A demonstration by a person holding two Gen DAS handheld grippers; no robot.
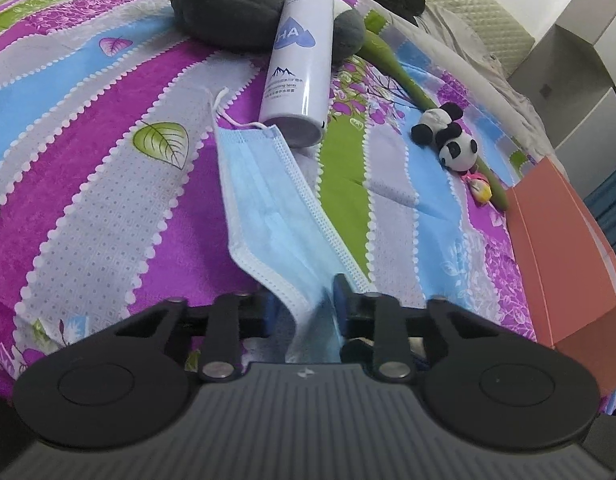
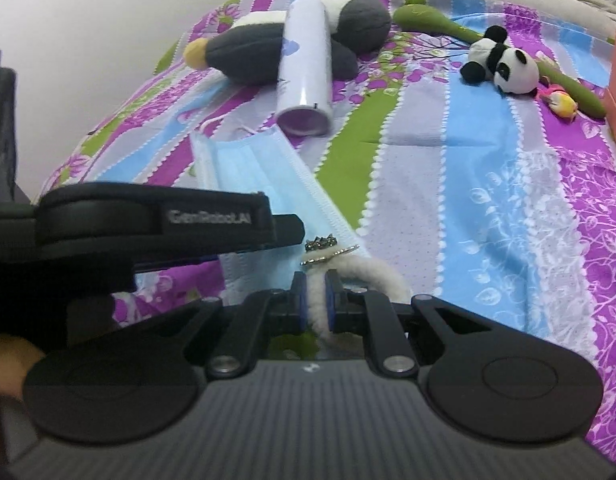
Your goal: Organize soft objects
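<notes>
A: The left gripper (image 1: 306, 308) is pinched on the near corner of the blue face mask (image 1: 268, 204) lying on the bed (image 1: 100, 208).

B: Lift slowly so it clears the spray can (image 1: 298, 68). The right gripper (image 2: 316, 304) is clamped on a fluffy white hair tie (image 2: 372, 276).

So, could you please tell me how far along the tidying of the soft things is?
Early on; nothing looks put away yet. In hand: the left tool has the blue face mask between its fingers, and the right tool is shut on a white fluffy hair tie. Left on the bedspread: the small panda, the grey plush and the spray can.
</notes>
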